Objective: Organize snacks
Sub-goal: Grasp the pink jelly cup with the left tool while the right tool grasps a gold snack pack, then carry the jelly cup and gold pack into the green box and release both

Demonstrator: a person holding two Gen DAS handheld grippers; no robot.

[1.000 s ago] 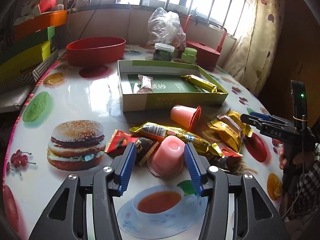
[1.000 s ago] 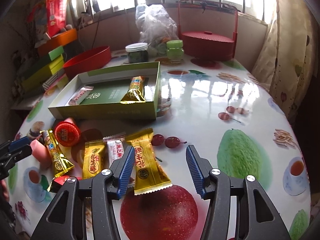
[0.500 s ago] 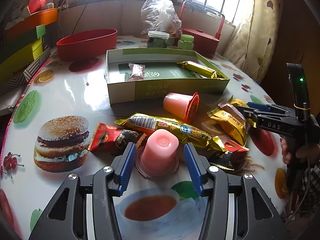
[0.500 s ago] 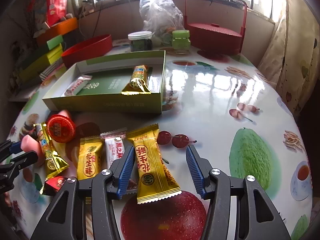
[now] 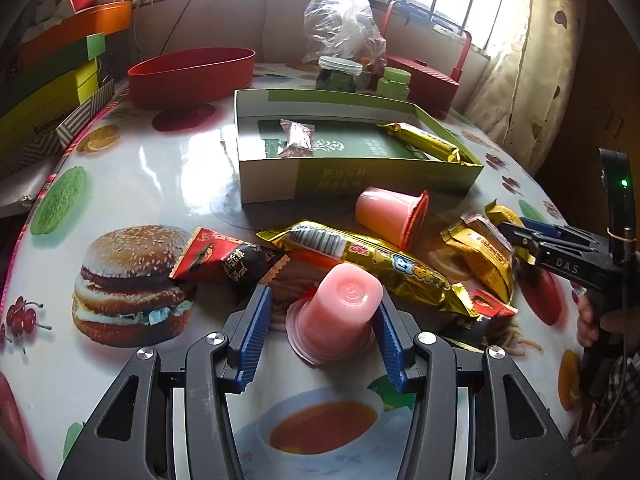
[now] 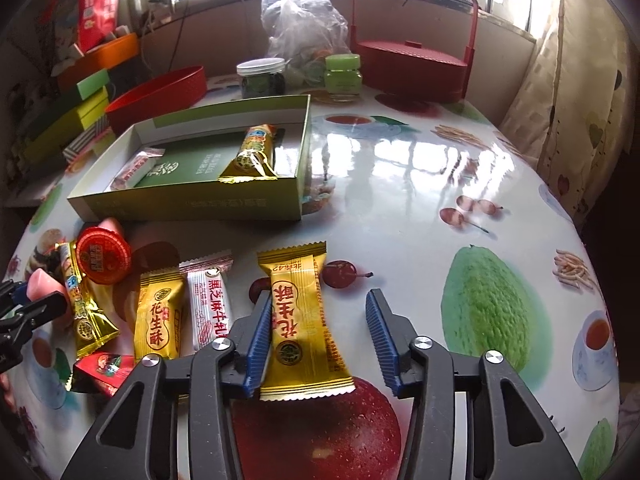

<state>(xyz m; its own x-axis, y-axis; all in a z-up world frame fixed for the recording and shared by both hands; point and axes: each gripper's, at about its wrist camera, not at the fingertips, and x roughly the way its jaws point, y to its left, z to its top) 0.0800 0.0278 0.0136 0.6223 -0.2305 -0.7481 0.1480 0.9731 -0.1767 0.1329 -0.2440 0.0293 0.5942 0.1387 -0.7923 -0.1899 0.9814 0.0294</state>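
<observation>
Pink jelly cup [image 5: 340, 312], inverted just before the green box [image 5: 360, 176]: you are bracketing it with the left gripper [image 5: 320, 328], jaws spread, readying a grasp for boxing.

pink jelly cup [image 5: 340, 312], green box [image 5: 360, 176]

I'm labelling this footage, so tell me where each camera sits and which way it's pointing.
Left wrist: on the left gripper, low over the table, facing the window; its open fingers flank an upside-down pink jelly cup; the right gripper shows at right.
Right wrist: on the right gripper, facing the window; a yellow snack packet lies between its fingers.
Shared: the green box.
</observation>
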